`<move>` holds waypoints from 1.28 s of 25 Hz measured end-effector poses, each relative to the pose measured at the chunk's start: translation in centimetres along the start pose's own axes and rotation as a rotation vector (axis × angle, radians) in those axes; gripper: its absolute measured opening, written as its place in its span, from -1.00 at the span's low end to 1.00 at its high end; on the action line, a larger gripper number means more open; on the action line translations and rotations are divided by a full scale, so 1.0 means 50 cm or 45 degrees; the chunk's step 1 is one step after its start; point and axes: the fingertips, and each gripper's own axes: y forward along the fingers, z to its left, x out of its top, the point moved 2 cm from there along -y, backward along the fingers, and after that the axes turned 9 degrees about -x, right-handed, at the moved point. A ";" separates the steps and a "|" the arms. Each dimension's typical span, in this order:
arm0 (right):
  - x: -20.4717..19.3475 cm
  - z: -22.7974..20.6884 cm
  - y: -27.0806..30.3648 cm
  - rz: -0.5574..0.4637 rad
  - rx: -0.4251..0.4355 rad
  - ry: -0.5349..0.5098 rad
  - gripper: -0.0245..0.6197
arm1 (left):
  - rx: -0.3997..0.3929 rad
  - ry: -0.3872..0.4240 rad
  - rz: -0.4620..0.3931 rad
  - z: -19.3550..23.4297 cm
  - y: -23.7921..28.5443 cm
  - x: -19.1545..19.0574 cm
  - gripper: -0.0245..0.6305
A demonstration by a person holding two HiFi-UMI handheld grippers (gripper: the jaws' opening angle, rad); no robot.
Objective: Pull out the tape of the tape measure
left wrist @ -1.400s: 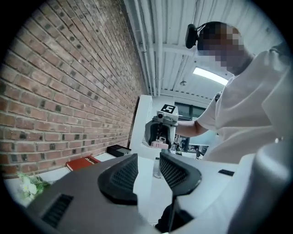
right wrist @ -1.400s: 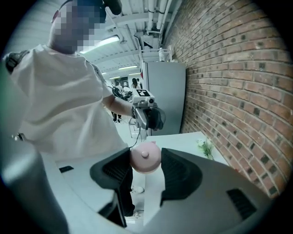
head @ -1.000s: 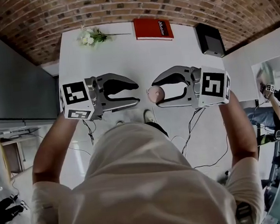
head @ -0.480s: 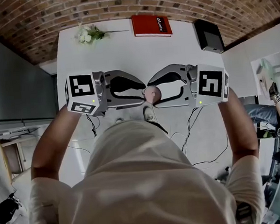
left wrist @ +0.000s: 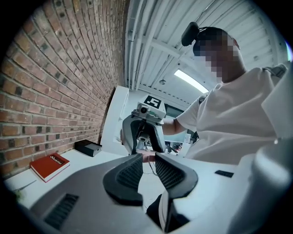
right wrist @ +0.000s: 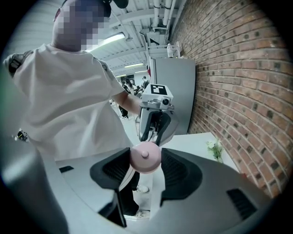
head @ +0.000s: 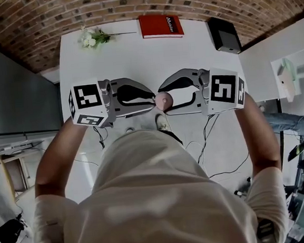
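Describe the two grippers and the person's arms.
The left gripper and right gripper: light grey shells, curved black ribbed pads, each with a white cube of black square markers; thin black cables hang below. Pale short-sleeved shirt. The left jaws have just been closing, a pinkish tab between their tips.

A red book [head: 160, 26] lies at the far edge of a white table [head: 136, 56]. One slanted white word is printed on its cover. It begins with a capital M and seems to read "Mobilier", though the small letters are not certain. Nearer the person than the red book, the left gripper [head: 154, 100] and the right gripper [head: 163, 100] each carry a cube with square black-and-white code markers, which show block patterns and no letters or numbers. No other writing can be read.
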 end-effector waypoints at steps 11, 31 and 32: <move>-0.005 -0.002 0.002 0.008 -0.011 0.017 -0.24 | 0.049 0.008 0.027 0.001 -0.005 -0.002 -0.92; -0.031 -0.033 -0.001 -0.011 -0.092 0.059 -0.24 | 0.076 -0.033 0.025 -0.012 -0.038 -0.019 -0.93; -0.033 -0.036 -0.001 -0.010 -0.098 0.063 -0.24 | 0.076 -0.035 0.026 -0.013 -0.040 -0.021 -0.93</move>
